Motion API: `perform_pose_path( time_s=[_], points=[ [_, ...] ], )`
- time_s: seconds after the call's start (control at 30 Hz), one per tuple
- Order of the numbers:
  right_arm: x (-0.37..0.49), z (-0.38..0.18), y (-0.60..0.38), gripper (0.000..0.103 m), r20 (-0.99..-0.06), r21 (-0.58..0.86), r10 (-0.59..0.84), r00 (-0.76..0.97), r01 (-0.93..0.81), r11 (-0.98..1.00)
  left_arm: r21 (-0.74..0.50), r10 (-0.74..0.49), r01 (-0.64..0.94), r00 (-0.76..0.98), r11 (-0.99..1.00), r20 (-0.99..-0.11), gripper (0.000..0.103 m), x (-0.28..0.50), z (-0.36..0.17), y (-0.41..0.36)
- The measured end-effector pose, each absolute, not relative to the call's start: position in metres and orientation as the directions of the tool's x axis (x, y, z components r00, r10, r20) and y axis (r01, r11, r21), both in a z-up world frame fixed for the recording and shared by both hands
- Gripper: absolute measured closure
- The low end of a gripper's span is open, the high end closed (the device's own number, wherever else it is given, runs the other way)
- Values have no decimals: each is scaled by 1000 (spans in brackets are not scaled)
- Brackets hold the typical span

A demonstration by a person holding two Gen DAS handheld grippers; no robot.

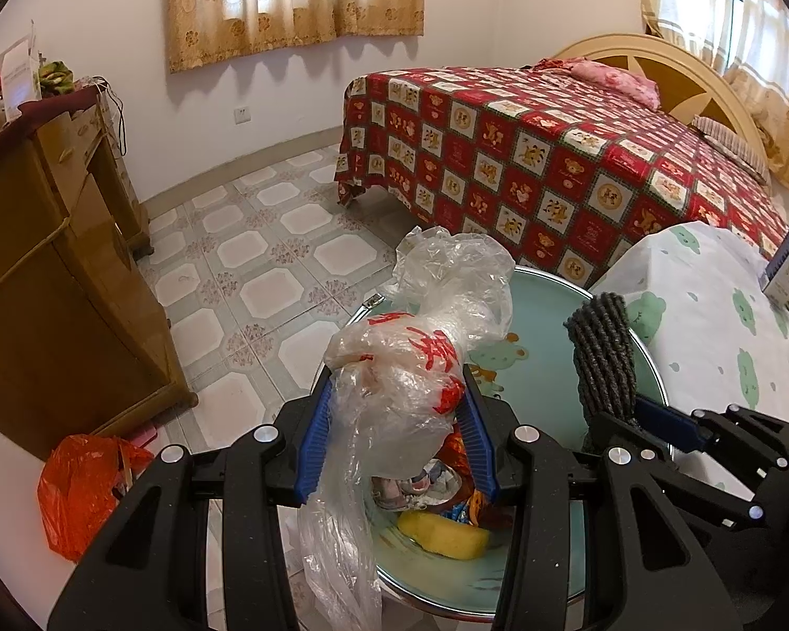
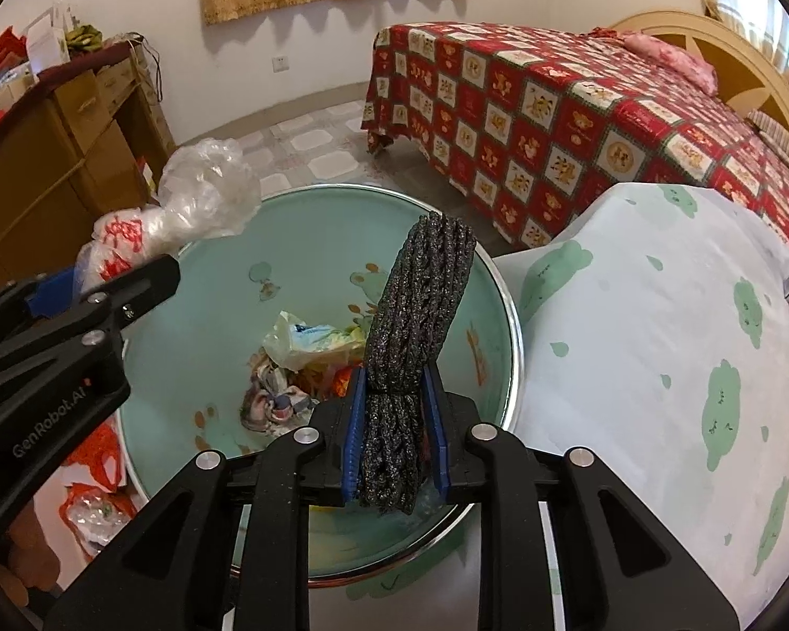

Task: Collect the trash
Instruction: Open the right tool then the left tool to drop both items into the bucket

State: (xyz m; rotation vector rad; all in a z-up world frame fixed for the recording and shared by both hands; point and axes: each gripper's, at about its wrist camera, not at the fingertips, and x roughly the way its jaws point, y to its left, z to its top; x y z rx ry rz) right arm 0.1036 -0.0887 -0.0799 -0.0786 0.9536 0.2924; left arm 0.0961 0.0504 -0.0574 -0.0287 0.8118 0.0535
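Observation:
My left gripper [image 1: 397,394] is shut on a crumpled clear plastic bag [image 1: 426,336] with red print and holds it over the green trash bin [image 1: 542,326]. My right gripper [image 2: 394,384] is shut on a dark grey bundle of folded rope-like cord [image 2: 421,305], upright above the same bin [image 2: 210,315]. The bin holds wrappers, a white bag [image 2: 310,339] and a yellow piece [image 1: 444,531]. The plastic bag [image 2: 194,200] and left gripper also show at the left of the right wrist view. The right gripper with the grey bundle [image 1: 602,357] shows at the right of the left wrist view.
A table with a white cloth with green prints [image 2: 657,368] touches the bin's right side. A bed with a red checked cover [image 1: 552,158] stands behind. A wooden cabinet [image 1: 52,284] is at the left, with an orange bag [image 1: 84,489] on the tiled floor.

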Motion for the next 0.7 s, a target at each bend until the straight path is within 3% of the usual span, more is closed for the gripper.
perform_pose_path(
  time_s=[0.63, 0.67, 0.7],
  points=[
    [82, -60, -114, 76, -752, 63, 130, 646, -126, 990, 4, 9, -10, 670, 1000, -742, 57, 97, -62, 40],
    [80, -58, -118, 76, -748, 76, 128, 652, -109, 991, 6, 7, -4, 667, 1000, -745, 55, 96, -63, 38],
    [79, -57, -119, 76, -745, 80, 125, 655, -98, 992, 8, 9, -4, 666, 1000, -746, 45, 96, -63, 38]
  ],
)
